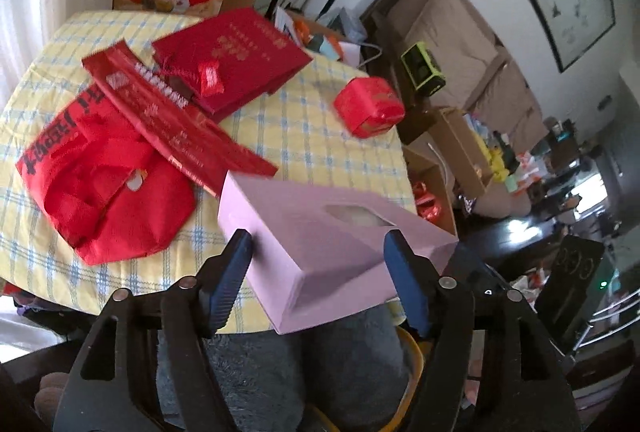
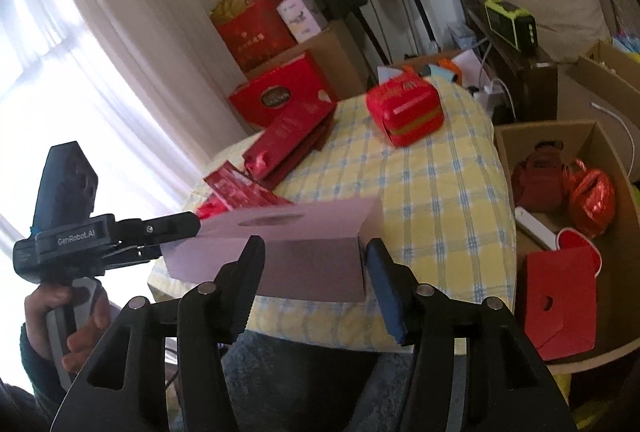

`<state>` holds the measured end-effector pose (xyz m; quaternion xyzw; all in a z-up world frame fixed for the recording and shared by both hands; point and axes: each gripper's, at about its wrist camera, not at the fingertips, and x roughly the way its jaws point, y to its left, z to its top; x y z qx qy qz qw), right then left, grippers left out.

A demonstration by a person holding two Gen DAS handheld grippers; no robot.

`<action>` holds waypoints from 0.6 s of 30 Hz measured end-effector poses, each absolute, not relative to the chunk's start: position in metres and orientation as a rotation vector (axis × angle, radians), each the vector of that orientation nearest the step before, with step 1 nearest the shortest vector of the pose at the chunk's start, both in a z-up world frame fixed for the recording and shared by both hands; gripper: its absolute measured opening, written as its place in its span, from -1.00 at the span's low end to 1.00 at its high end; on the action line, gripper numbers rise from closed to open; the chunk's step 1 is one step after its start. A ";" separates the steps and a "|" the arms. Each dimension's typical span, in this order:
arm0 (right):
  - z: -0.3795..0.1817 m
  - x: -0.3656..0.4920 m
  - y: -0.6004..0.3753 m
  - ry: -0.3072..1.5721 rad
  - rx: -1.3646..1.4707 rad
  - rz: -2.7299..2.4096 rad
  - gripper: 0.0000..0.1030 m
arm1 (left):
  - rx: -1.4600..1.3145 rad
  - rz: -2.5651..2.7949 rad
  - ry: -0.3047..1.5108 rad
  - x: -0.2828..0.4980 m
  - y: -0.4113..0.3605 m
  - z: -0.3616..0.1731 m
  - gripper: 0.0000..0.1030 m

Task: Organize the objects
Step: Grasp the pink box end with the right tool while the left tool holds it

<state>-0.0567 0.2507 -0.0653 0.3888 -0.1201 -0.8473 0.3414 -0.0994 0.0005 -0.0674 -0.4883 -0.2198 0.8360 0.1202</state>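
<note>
Black, hinged fingers with ribbed blue pads fill the bottom of both views. Between the pads of the left gripper (image 1: 318, 272) sits one corner of a pale pink cardboard box (image 1: 320, 232), flat and rectangular with a cut-out window in its lid; whether the pads press on it cannot be told. From the right wrist, the same box (image 2: 280, 248) shows its long plain side, held up at the near edge of the table (image 2: 440, 192). The right gripper (image 2: 314, 280) straddles that side half open, and contact cannot be told there either.

Only the right view shows a hand (image 2: 68, 324) around the left gripper's handle, and that gripper's upper finger lying along the box's lid. It also shows an open brown carton (image 2: 608, 148) beside the table, holding shiny red foil bags and a red card box.

A soft yellow cloth with blue checks covers the round table. A small glossy red cube-shaped box (image 1: 368, 106) stands apart near the far edge. Only the left view shows the limp red fabric bag (image 1: 108, 188), the long red envelope (image 1: 176, 124) and a flat red paper bag (image 1: 240, 60) overlapping one another.
</note>
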 end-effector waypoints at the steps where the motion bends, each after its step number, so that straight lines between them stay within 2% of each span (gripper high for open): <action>1: -0.062 -0.057 0.250 -0.314 0.999 -2.208 0.08 | -1.426 2.448 -0.636 -0.102 0.002 -0.065 0.31; 5: -0.050 -0.064 0.244 -0.304 0.955 -2.220 0.17 | -1.423 2.454 -0.663 -0.119 0.000 -0.065 0.36; 11: -0.053 -0.091 0.233 -0.322 0.978 -2.203 0.13 | -1.445 2.435 -0.776 -0.133 -0.012 -0.083 0.36; 18: -0.068 -0.092 0.228 -0.315 0.980 -2.221 0.14 | -1.386 2.476 -0.812 -0.127 -0.023 -0.092 0.41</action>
